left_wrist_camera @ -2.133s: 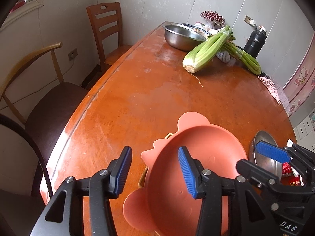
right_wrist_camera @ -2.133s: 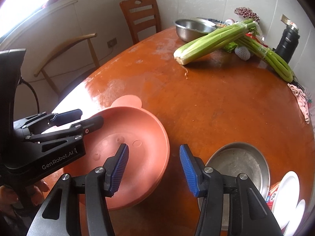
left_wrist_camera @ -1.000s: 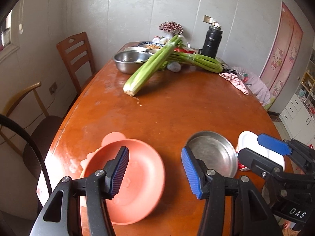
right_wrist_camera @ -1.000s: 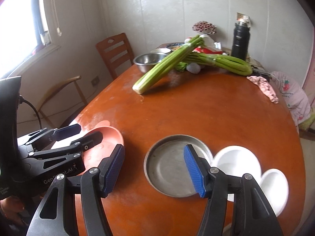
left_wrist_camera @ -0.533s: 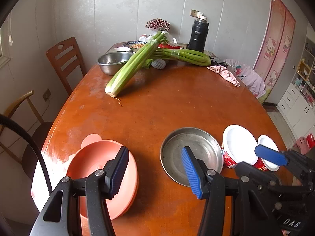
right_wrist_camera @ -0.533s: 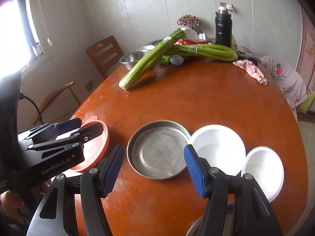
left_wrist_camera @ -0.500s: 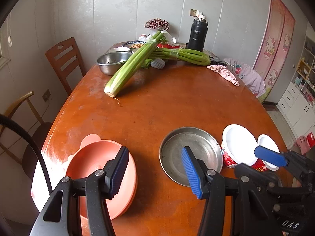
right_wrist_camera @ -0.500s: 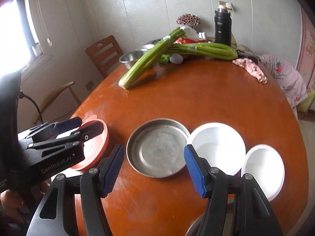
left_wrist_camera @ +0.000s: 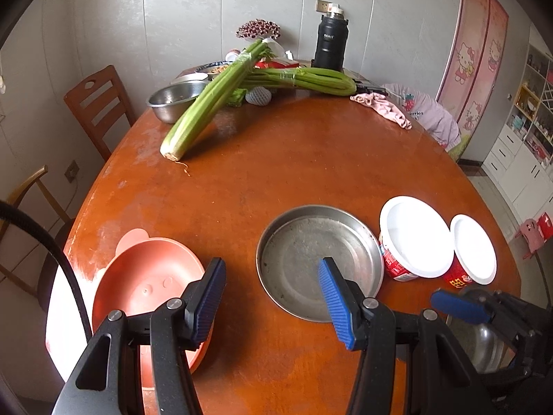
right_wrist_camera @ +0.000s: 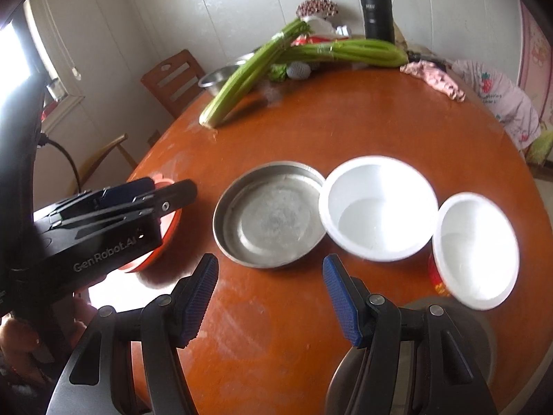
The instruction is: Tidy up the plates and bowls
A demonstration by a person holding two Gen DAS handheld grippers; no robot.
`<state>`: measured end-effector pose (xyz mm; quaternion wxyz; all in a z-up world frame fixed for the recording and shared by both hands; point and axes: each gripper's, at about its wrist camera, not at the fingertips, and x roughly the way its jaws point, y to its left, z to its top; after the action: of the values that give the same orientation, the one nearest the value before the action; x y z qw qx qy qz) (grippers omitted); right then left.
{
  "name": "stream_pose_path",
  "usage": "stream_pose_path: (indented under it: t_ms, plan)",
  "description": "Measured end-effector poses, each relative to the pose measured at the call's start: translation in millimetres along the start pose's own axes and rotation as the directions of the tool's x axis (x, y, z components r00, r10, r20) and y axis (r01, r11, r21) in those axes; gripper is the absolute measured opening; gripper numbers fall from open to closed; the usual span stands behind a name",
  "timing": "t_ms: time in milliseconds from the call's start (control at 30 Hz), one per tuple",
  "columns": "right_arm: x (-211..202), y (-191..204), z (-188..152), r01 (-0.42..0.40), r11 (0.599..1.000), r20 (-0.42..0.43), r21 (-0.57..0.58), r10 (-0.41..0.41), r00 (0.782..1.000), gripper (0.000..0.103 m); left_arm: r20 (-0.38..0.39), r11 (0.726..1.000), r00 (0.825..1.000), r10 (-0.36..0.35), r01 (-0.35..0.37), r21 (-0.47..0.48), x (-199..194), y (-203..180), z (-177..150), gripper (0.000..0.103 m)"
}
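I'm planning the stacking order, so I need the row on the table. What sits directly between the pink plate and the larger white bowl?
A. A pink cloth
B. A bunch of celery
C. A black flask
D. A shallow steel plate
D. The shallow steel plate lies in the row between the pink plate and the larger white bowl, its rim meeting that bowl's rim.

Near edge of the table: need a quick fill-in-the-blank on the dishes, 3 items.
1. The steel plate sits between the pink plate and the larger ____ bowl.
2. Both the left gripper and the right gripper hold ____.
3. Counting only the white bowls, there are ____; the smaller is at the row's right end.

Missing words: white; nothing; two
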<state>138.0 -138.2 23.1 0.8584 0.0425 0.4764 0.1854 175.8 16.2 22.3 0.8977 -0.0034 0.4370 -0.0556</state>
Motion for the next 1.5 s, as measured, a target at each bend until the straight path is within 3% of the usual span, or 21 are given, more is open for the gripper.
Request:
stream_pose_path:
  t_ms: [433, 800, 1267, 1500]
  plan:
    - [31, 1, 0, 0.009, 0.997, -0.080, 0.081, -0.003, 0.997, 0.065, -0.083, 0.998, 0.996, -0.025, 0.029, 0.050, 36, 2, 5, 0.055]
    - [55, -5, 7, 0.074, 0.989, -0.122, 0.131, -0.058, 0.991, 0.065, -0.149, 0.996, 0.987, -0.063, 0.071, 0.046, 78, 4, 23, 0.055]
    - [78, -8, 18, 0.099, 0.983, -0.147, 0.154, -0.077, 0.986, 0.065, -0.176, 0.994, 0.983, -0.056, 0.071, 0.079, 110, 2, 26, 0.055]
    - [84, -17, 23, 0.096, 0.975, -0.118, 0.203, -0.073, 0.990, 0.065, -0.213, 0.994, 0.973, -0.084, 0.096, 0.047, 124, 5, 23, 0.045]
